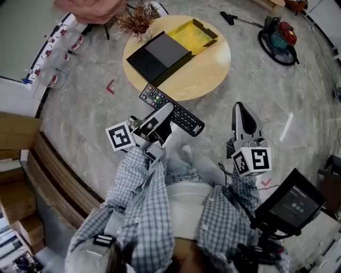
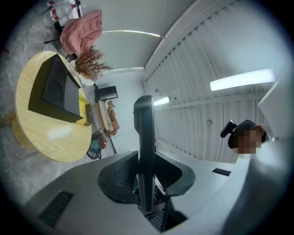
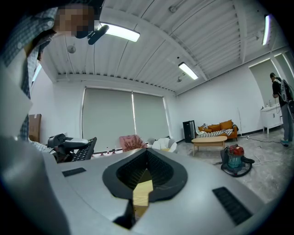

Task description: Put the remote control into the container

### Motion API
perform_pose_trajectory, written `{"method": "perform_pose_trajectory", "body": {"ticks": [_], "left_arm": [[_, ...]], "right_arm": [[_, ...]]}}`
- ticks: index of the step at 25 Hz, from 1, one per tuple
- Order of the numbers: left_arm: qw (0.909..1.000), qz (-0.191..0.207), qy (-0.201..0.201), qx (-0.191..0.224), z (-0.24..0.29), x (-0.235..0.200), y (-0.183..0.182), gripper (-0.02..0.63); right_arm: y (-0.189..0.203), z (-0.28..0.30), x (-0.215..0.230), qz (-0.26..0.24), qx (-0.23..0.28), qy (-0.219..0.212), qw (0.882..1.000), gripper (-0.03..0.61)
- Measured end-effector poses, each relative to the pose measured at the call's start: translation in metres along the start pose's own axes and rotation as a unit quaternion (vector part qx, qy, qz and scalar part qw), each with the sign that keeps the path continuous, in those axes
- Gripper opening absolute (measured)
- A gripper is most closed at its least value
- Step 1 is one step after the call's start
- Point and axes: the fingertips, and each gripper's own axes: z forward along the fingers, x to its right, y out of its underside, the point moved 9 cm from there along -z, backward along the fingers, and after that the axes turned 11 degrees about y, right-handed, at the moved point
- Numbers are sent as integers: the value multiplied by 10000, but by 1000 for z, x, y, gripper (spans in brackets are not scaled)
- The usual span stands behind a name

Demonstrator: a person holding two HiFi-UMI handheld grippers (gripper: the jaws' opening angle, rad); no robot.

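Note:
A long black remote control (image 1: 173,110) with coloured buttons is gripped across its middle by my left gripper (image 1: 161,116), held above the floor just short of the round wooden table (image 1: 210,72). In the left gripper view the remote (image 2: 144,147) stands edge-on between the jaws of the left gripper (image 2: 146,176). On the table lies an open container: a black box (image 1: 160,55) with a yellow tray (image 1: 195,34) behind it; the black box (image 2: 57,89) also shows in the left gripper view. My right gripper (image 1: 240,111) hangs shut and empty to the right; its jaws meet in the right gripper (image 3: 141,186) view.
A dried plant (image 1: 137,20) stands at the table's far edge, a pink cloth (image 1: 90,8) beyond it. A vacuum cleaner (image 1: 277,34) sits on the floor at back right. Plastic bottles (image 1: 56,50) are at left, wooden slats (image 1: 56,168) and cardboard boxes nearer.

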Motion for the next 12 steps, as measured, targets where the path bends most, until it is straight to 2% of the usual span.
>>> {"method": "perform_pose_trajectory", "body": {"ticks": [12], "left_arm": [[9999,-96,19,49,-2,-11,-9,104]], "right_arm": [[1,8,6,-24,1,203,9998,6]]}}
